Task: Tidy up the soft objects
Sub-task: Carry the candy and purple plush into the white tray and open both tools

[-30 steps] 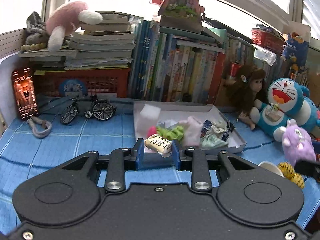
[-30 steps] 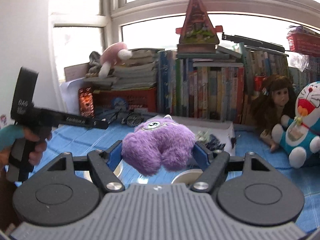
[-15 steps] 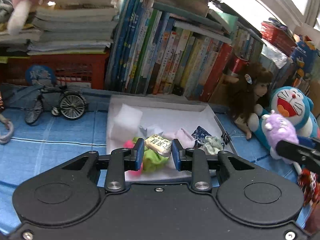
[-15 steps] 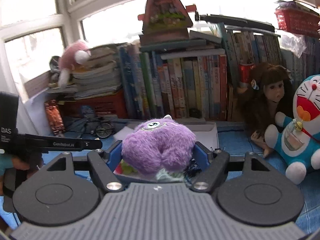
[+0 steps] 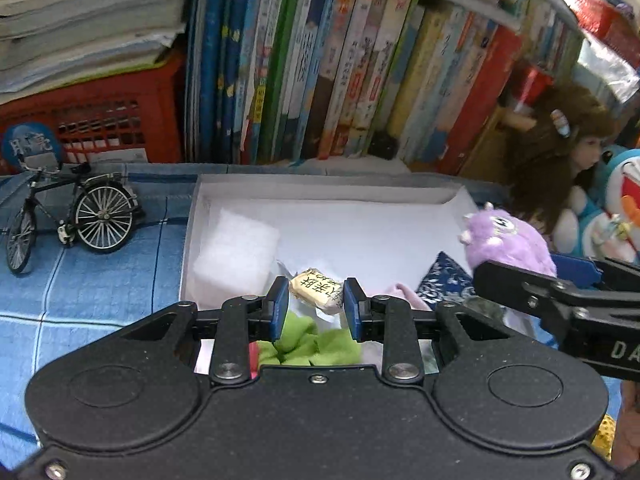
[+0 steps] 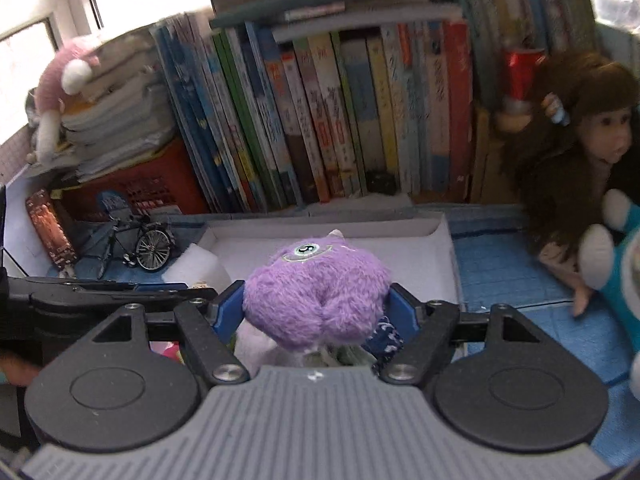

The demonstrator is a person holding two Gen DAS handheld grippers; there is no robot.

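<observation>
Jaws of the left gripper (image 5: 316,306) clamp a beige packet (image 5: 317,290), right gripper's (image 6: 316,312) squeeze a purple plush (image 6: 316,292) above the white box (image 5: 328,188)

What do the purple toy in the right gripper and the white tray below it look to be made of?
Purple toy: plush, long fuzzy pile that bulges between the pads, likely soft stuffing. White tray: looks like thin matte cardboard, with folded-up walls and creased corners; could be stiff paper.

Surface materials
Purple toy (image 6: 316,292): fluffy plush. Box (image 5: 340,196): matt white card. Table cover (image 5: 92,280), 9 o'clock: blue checked cloth.
</observation>
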